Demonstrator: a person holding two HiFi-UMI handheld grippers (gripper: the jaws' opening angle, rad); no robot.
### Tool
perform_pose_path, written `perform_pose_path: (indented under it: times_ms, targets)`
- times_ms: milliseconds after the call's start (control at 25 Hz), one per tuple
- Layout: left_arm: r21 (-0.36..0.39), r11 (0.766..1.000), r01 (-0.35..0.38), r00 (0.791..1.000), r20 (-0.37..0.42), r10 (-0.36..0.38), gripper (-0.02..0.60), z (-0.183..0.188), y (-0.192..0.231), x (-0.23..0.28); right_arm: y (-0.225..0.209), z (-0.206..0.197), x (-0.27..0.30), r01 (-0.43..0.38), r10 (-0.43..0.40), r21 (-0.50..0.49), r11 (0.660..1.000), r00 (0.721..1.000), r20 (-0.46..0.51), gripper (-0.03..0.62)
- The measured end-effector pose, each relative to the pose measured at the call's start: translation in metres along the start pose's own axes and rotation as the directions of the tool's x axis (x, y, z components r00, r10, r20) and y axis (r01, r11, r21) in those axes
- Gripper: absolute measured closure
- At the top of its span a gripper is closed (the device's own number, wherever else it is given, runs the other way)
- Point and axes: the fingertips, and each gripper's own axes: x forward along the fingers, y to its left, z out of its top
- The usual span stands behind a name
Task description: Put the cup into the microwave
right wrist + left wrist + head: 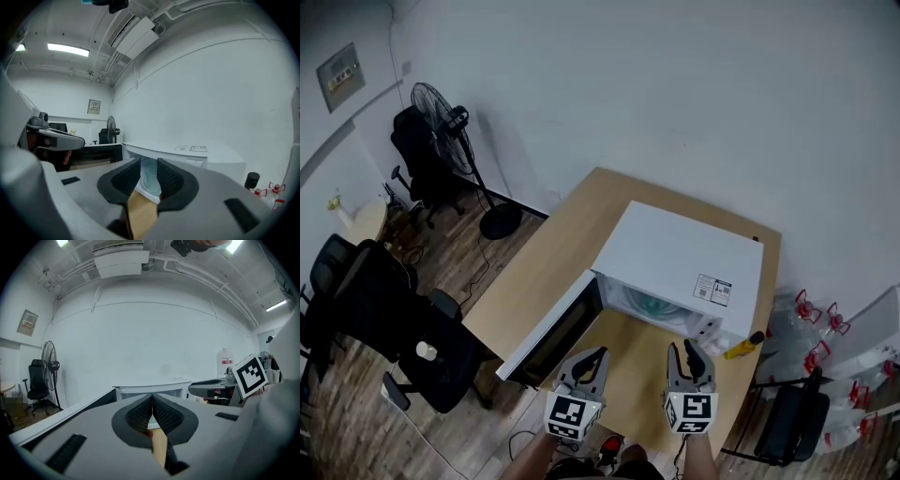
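- Cup (652,302) sits inside the open microwave (684,248) — placement looks done.
- Left gripper (592,358) pressed together, empty; right gripper (682,349) slightly spread, holding nothing.
- Next move, likely: swing the door (551,330) closed — a gentle push.

White microwave (680,258), door (548,333) wide open, holds what looks like a pale teal cup (652,304).

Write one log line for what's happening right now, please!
cup: inside microwave | door: open | left gripper: shut, empty | right gripper: open, empty
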Motion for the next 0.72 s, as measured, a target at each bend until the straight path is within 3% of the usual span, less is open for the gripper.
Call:
perform_pose_path:
  times_ms: [360, 720]
  targets:
    - [0.039, 0.998, 0.049, 0.998, 0.036, -0.05, 0.558, 0.011, -0.019, -0.045, 0.012, 0.016, -0.075, 0.076, -0.075, -0.017, 0.997, 0.996, 0.037, 0.531]
    - [0.054, 0.993, 0.101, 0.994, 0.039, -0.103, 0.558, 0.002, -0.041, -0.086, 0.031, 0.012, -0.137, 0.131, -0.13, -0.005, 0.991, 0.99, 0.055, 0.548]
